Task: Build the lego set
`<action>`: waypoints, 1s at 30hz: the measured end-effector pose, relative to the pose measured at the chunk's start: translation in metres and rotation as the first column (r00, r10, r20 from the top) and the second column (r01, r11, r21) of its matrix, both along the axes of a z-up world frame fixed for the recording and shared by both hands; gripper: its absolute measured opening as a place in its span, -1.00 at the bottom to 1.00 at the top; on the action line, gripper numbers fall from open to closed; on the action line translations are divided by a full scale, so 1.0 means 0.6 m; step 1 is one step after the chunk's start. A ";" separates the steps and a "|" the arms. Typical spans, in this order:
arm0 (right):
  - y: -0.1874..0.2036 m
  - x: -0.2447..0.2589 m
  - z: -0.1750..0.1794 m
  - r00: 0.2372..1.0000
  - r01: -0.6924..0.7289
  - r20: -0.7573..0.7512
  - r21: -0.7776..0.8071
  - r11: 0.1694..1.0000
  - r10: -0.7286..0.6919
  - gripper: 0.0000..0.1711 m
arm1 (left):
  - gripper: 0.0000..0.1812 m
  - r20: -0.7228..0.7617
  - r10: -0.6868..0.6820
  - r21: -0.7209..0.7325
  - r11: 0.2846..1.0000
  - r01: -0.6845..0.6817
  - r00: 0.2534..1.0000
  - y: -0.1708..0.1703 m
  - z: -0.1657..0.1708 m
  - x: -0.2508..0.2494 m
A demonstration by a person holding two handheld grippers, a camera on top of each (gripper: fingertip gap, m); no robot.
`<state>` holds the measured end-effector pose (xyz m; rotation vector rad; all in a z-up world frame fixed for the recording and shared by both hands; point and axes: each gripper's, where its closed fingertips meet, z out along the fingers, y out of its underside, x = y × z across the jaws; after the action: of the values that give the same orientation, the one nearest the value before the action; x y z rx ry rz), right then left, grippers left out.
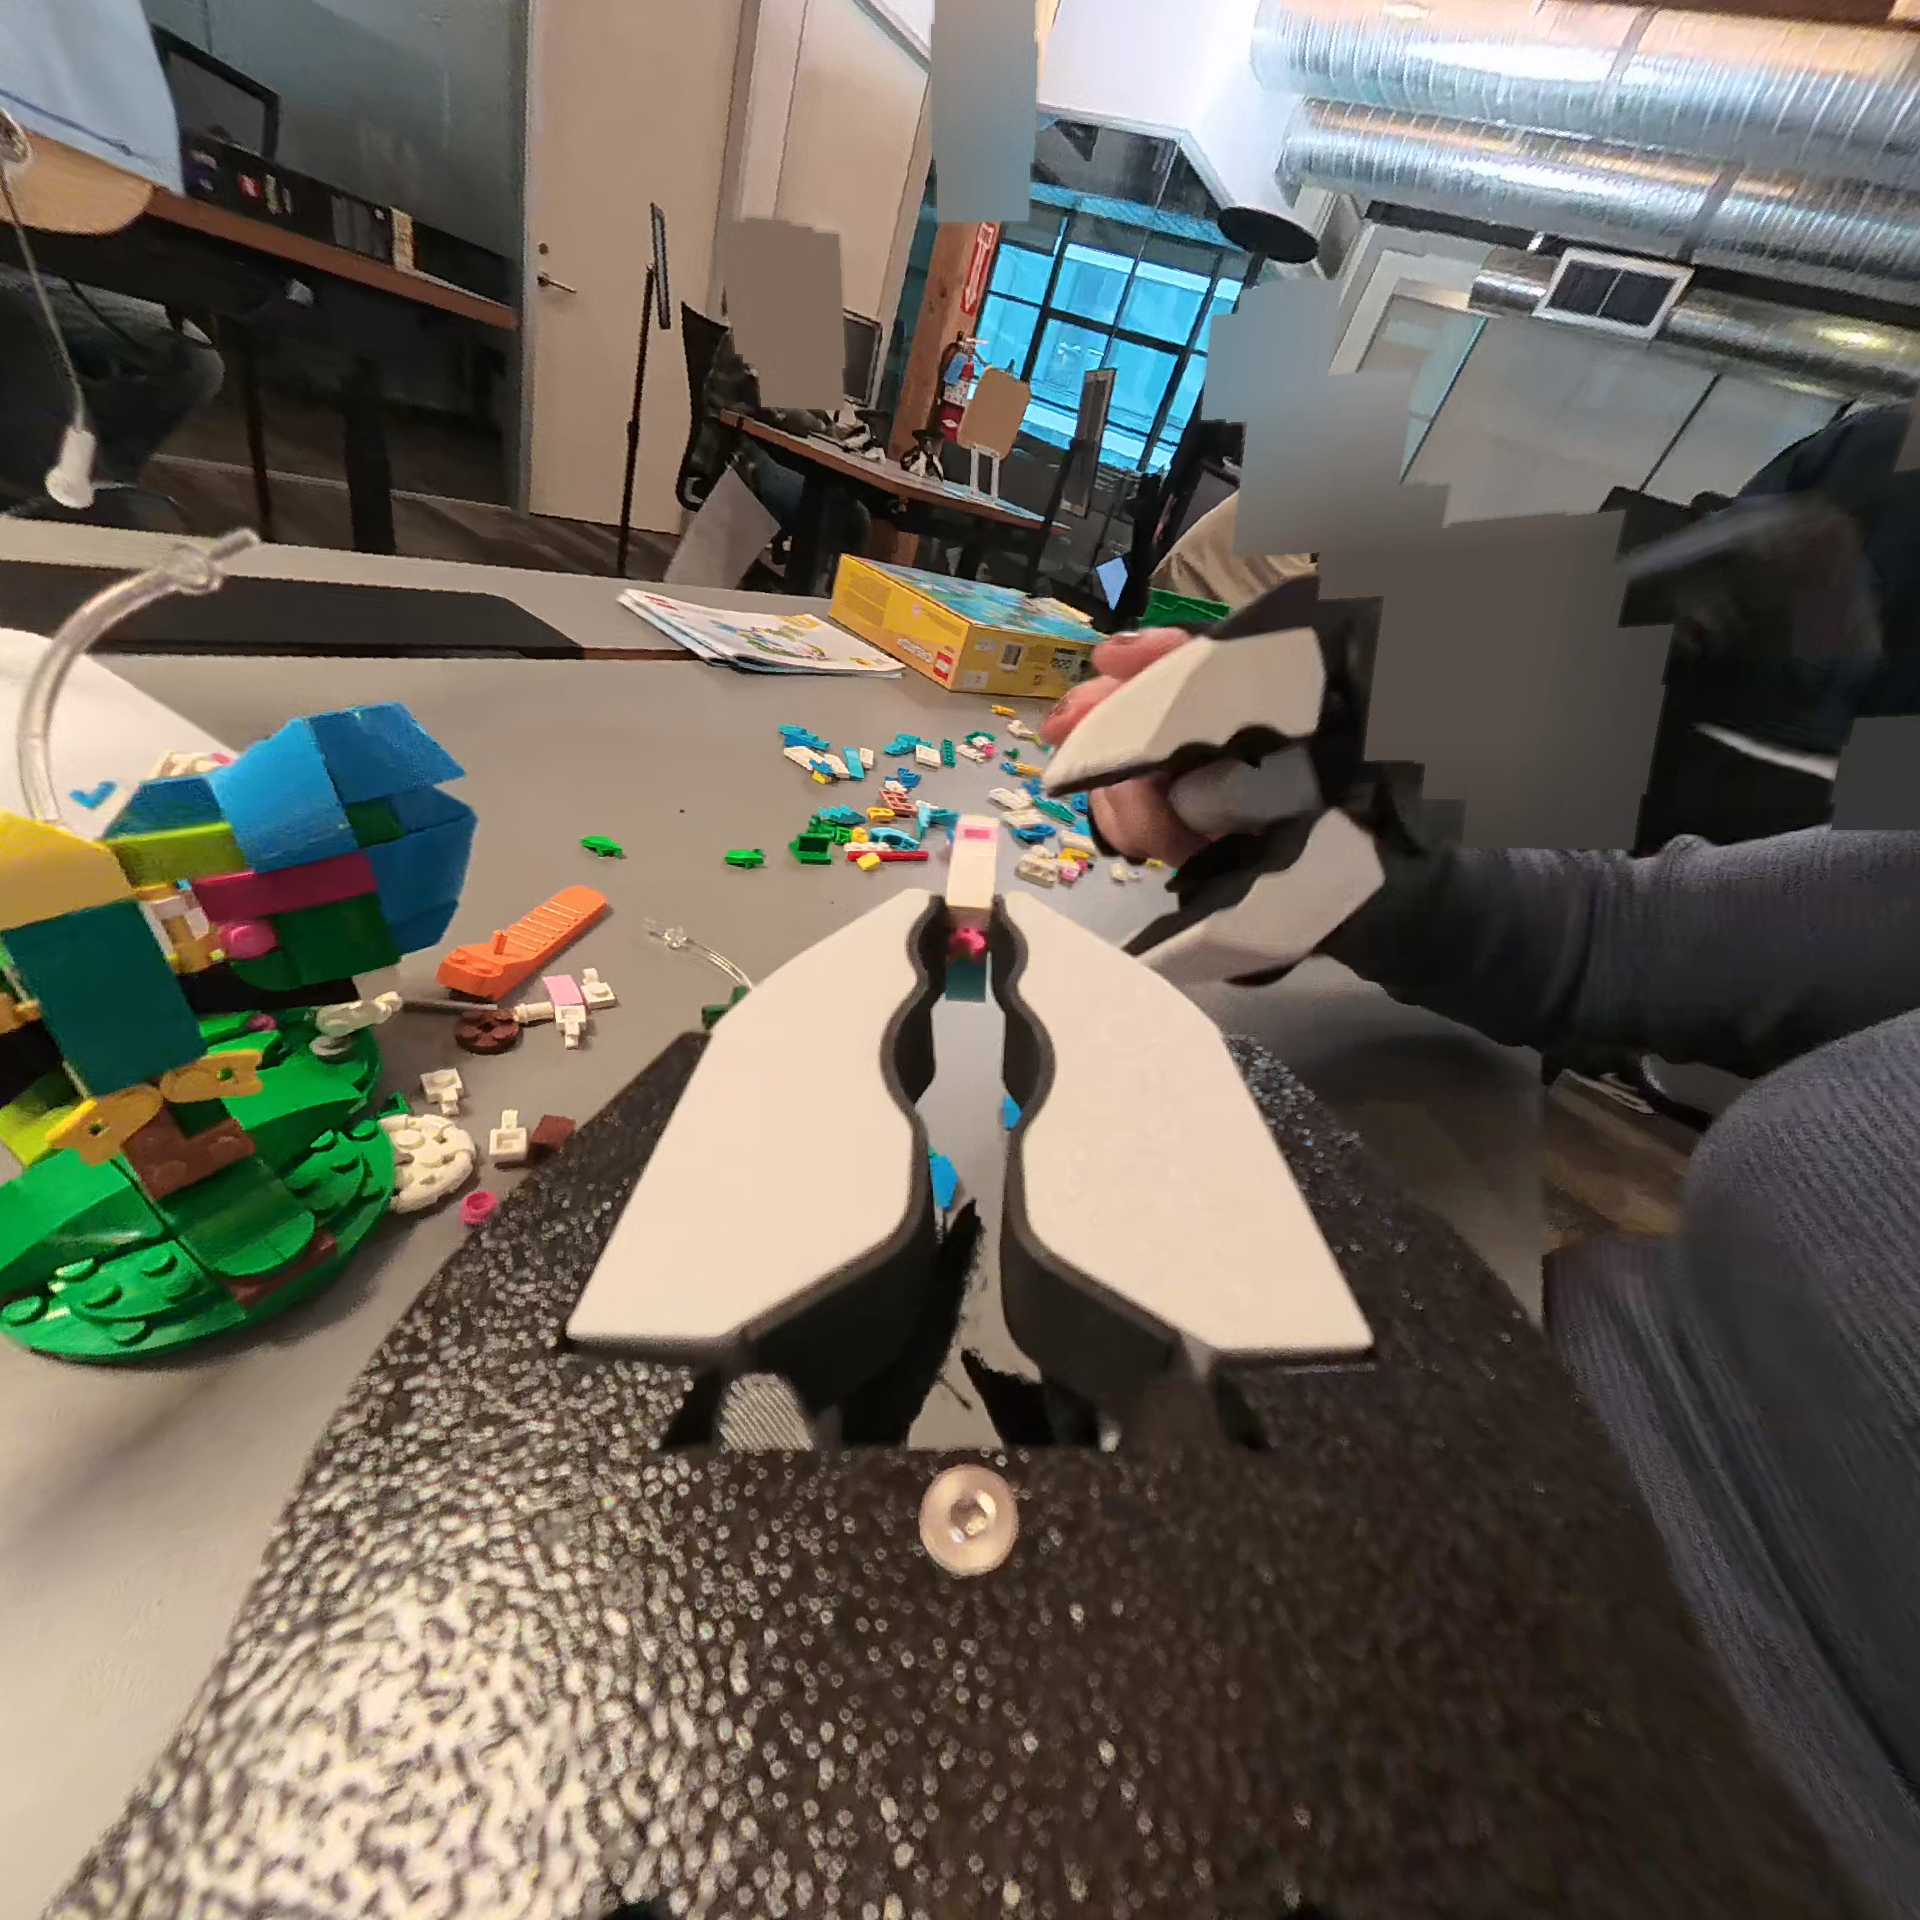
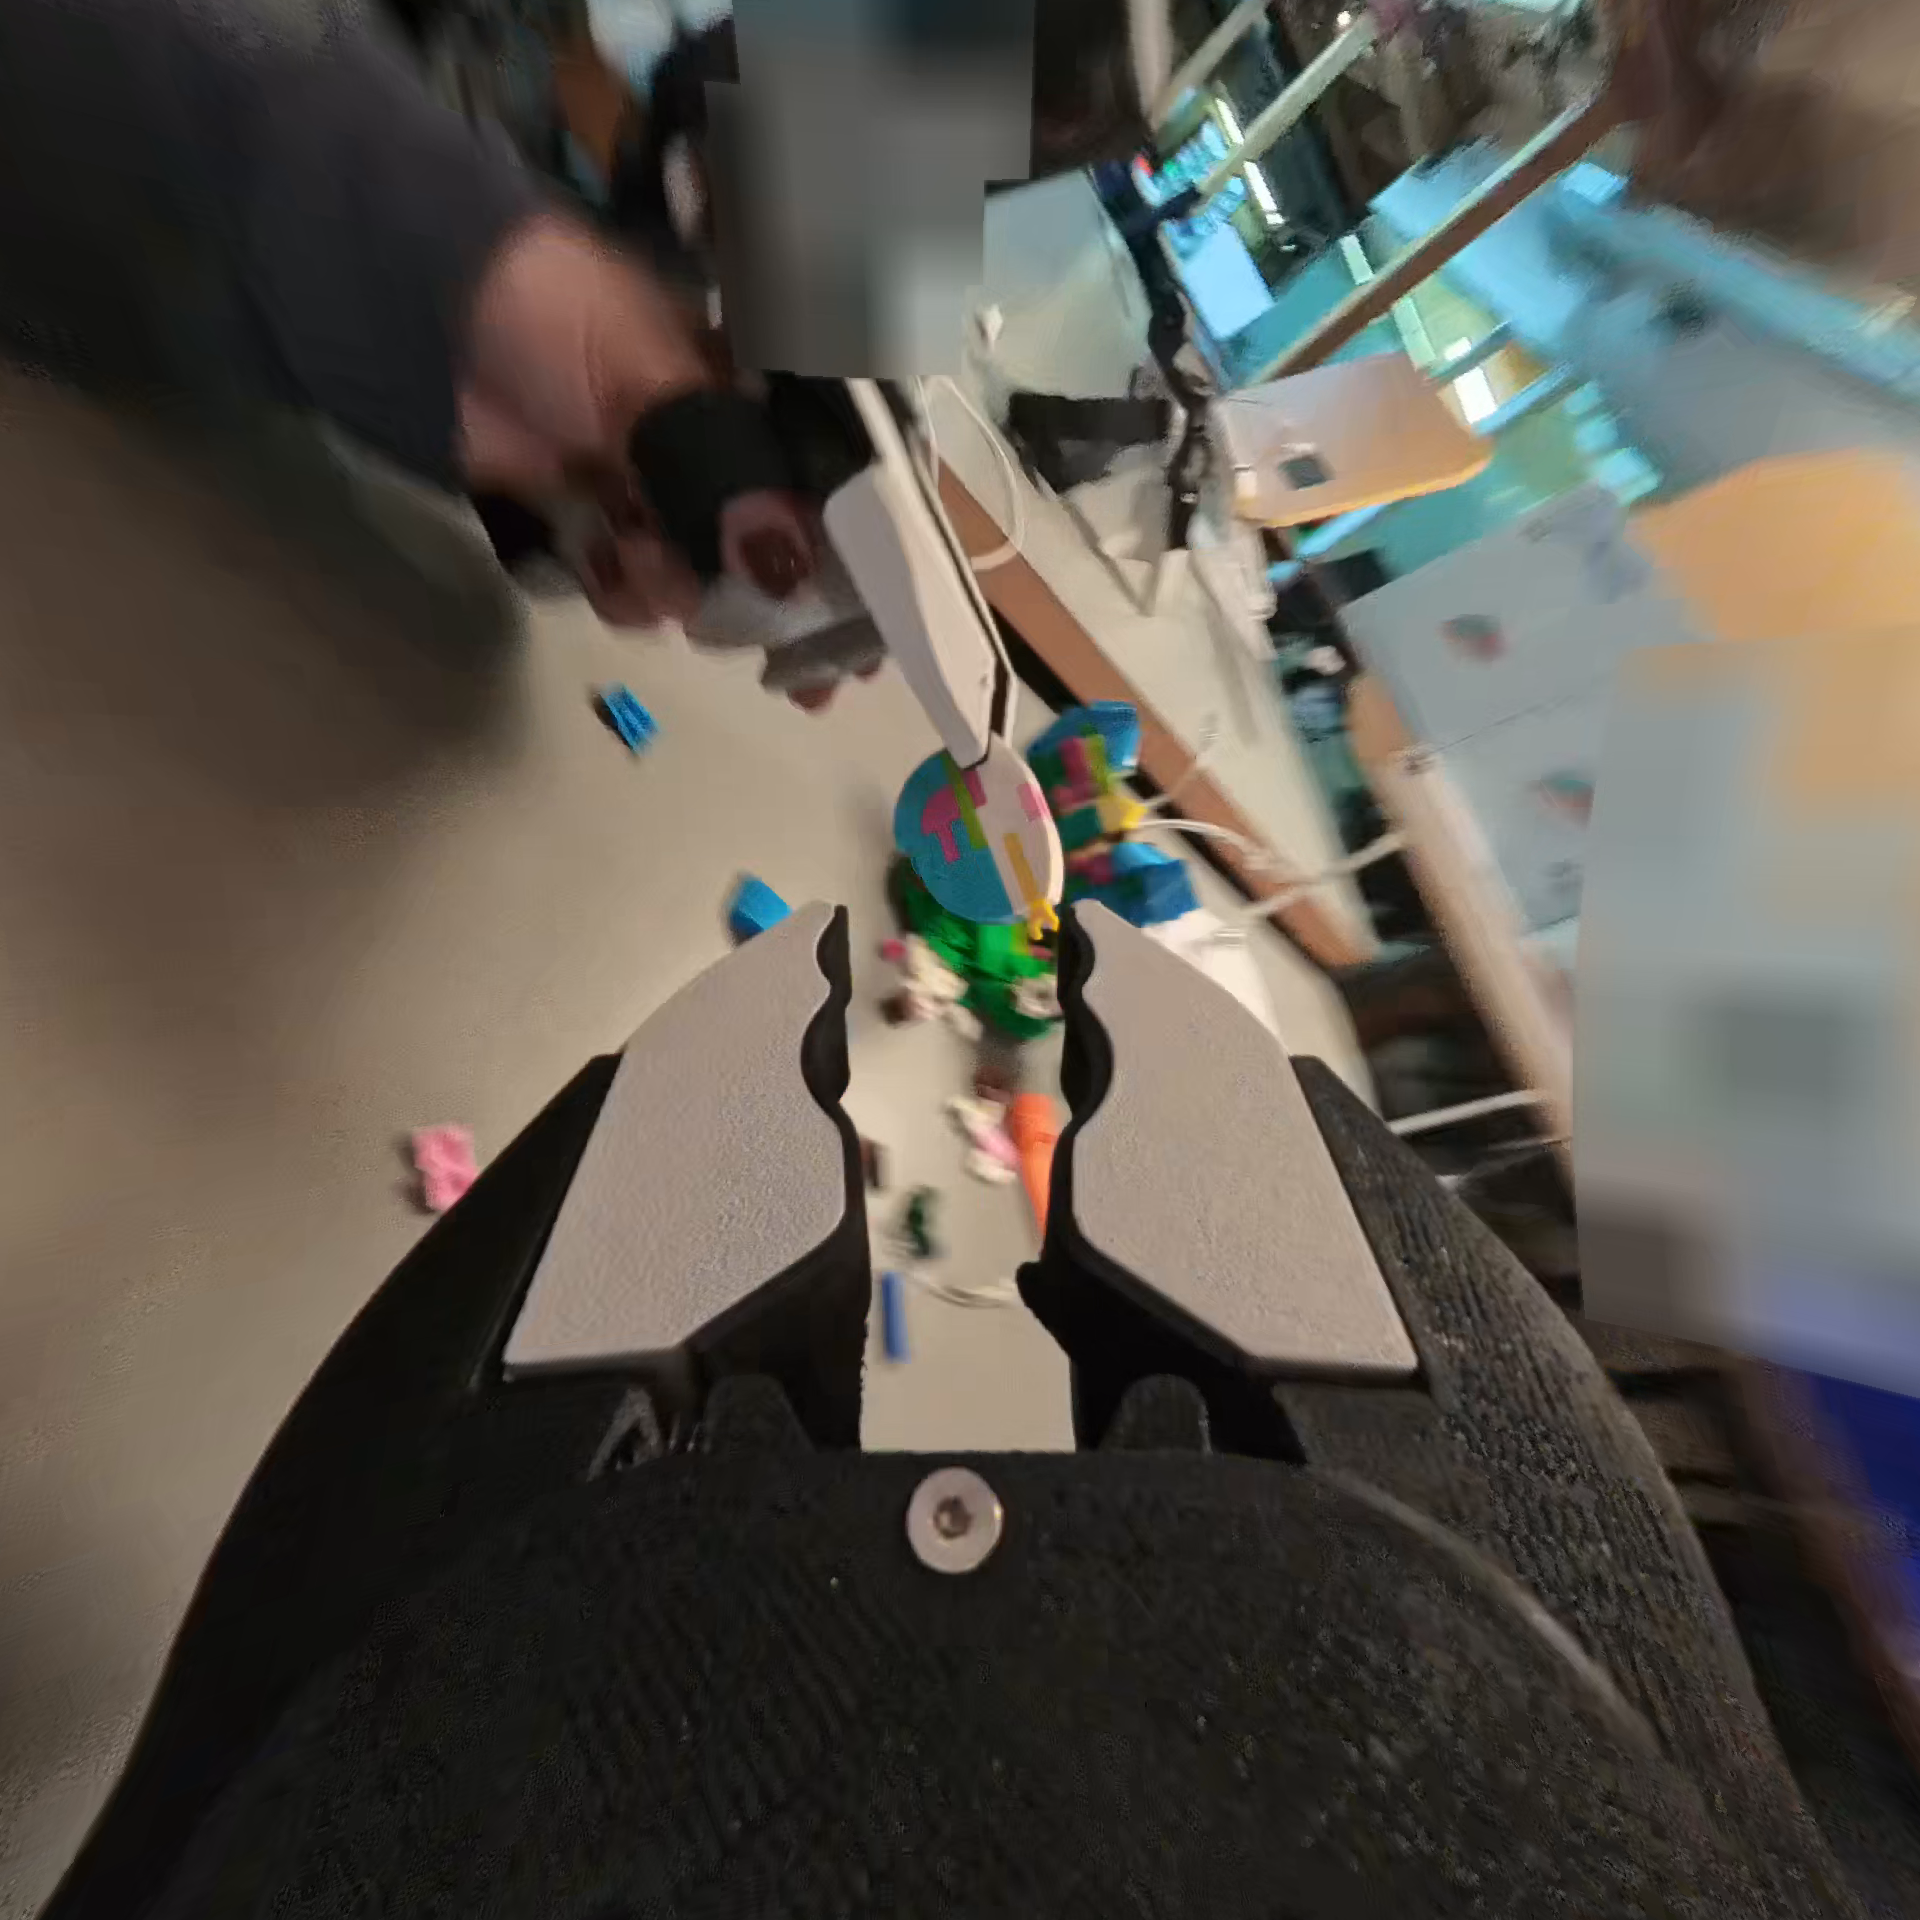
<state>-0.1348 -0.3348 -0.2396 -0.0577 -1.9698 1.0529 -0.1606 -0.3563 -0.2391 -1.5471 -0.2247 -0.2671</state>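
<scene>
Left gripper point(image 1: 966, 920): jaws closed to a narrow gap, clamping a small white-and-pink piece at the fingertips. Right gripper point(image 2: 956, 925): jaws parted, nothing between them, raised clear of the tabletop, held in a hand point(image 1: 1117, 758) with a dark sleeve.

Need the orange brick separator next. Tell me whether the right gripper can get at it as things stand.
Probably yes. The right gripper is open and empty, and the orange brick separator lies uncovered on the table ahead, with only small loose pieces beside it.
</scene>
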 end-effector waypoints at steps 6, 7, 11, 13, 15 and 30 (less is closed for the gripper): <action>0.007 0.002 0.009 0.863 -0.012 0.476 -0.310 0.951 0.166 -0.84 | -0.91 0.054 -0.091 -0.035 0.995 0.093 0.994 -0.008 -0.009 0.002; 0.008 -0.003 0.007 0.854 -0.004 0.493 -0.313 0.950 0.166 -0.87 | -0.91 0.057 -0.107 -0.045 0.993 0.109 0.993 -0.007 -0.012 0.004; -0.005 -0.015 -0.009 0.772 -0.005 0.603 -0.311 0.950 0.201 -0.70 | -0.91 0.103 -0.152 -0.106 0.981 0.163 0.983 -0.002 -0.024 0.008; -0.012 -0.019 -0.020 0.734 -0.015 0.645 -0.293 0.956 0.210 -0.69 | -0.91 0.131 -0.172 -0.113 0.976 0.187 0.976 -0.001 -0.026 0.010; -0.016 -0.022 -0.029 0.718 -0.026 0.665 -0.272 0.962 0.207 -0.71 | -0.91 0.151 -0.189 -0.127 0.970 0.209 0.970 0.000 -0.030 0.012; 0.016 -0.036 -0.023 0.600 0.101 0.703 -0.541 0.835 0.383 -0.92 | -0.73 0.032 -0.034 -0.007 0.999 0.035 0.999 0.003 0.011 -0.028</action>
<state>-0.1566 -0.3253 -0.2536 -0.8291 -2.3890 1.9206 -0.1772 -0.3543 -0.2325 -1.5561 -0.2242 -0.3184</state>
